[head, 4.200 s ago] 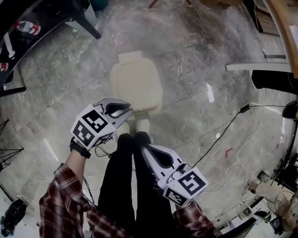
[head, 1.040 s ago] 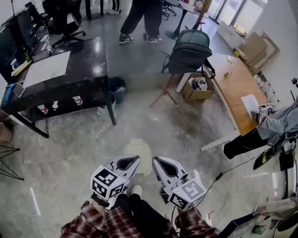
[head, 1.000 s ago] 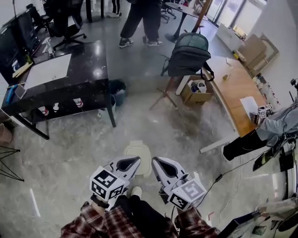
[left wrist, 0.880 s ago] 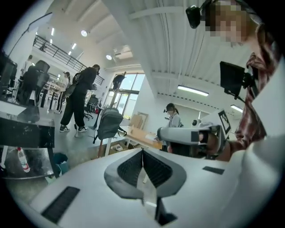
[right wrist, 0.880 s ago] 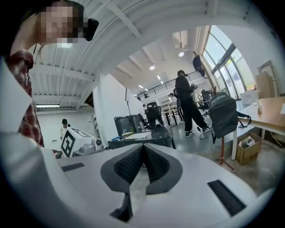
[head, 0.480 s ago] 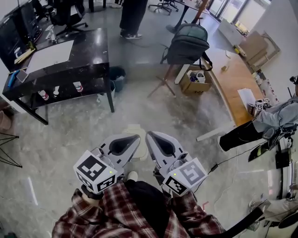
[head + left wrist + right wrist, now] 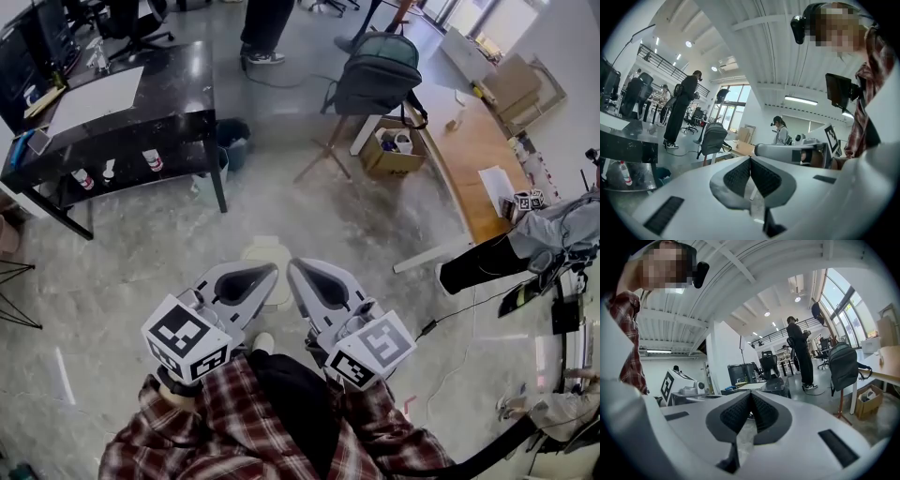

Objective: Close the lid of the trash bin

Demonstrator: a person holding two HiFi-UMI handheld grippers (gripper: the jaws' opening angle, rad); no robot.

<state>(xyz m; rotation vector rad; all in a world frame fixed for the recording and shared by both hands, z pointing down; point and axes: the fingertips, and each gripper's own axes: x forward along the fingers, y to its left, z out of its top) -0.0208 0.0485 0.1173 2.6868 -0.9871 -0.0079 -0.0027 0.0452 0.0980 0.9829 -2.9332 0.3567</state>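
Observation:
The cream trash bin (image 7: 266, 251) stands on the grey floor just past my feet, its lid lying flat; my grippers cover most of it. In the head view the left gripper (image 7: 270, 271) and the right gripper (image 7: 293, 266) are held side by side at chest height, tips nearly together above the bin and touching nothing. Both are shut and empty: the pads meet in the left gripper view (image 7: 750, 160) and in the right gripper view (image 7: 751, 395). Neither gripper view shows the bin; both look out level across the room.
A black desk (image 7: 112, 103) with a small dark bin (image 7: 232, 137) beside it stands far left. A backpack (image 7: 377, 67) hangs over a cardboard box (image 7: 392, 150); a wooden table (image 7: 469, 159) lies at the right. A standing person (image 7: 264, 26) and cables (image 7: 469, 300) are around.
The head view has lifted from straight down on the bin to the wider room. Both grippers have risen closer to the camera and drawn together; they stay shut.

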